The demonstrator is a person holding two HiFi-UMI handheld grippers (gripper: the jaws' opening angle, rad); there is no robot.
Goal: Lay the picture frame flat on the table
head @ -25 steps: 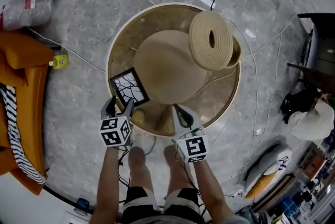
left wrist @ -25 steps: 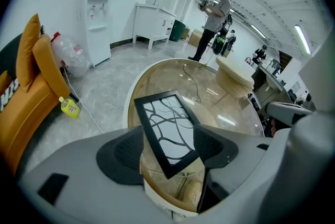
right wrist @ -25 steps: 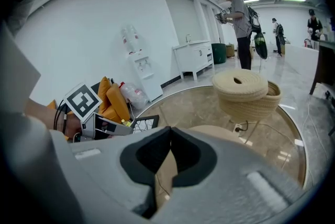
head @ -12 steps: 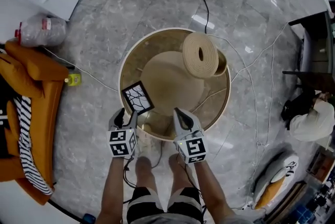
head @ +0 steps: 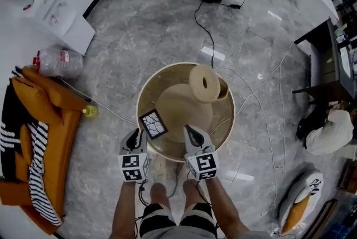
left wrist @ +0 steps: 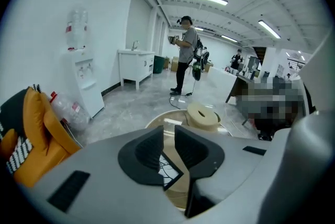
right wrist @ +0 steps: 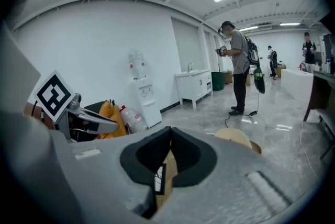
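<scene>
Standing a narrow slit apart on nothing, the left gripper (left wrist: 168, 131) jaws have just been closing; the right gripper (right wrist: 169, 134) jaws meet, empty. Below and ahead of both, nearer the left, the black-edged, white-printed picture frame (head: 153, 124) lies flat on the round tan wooden table (head: 221, 120). Judged light, rigid, possibly fragile: best gripped across one border

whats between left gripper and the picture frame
Only the round table's rim, in the head view; the left gripper is off the picture frame, and its jaws have just been closing with nothing between them.
</scene>
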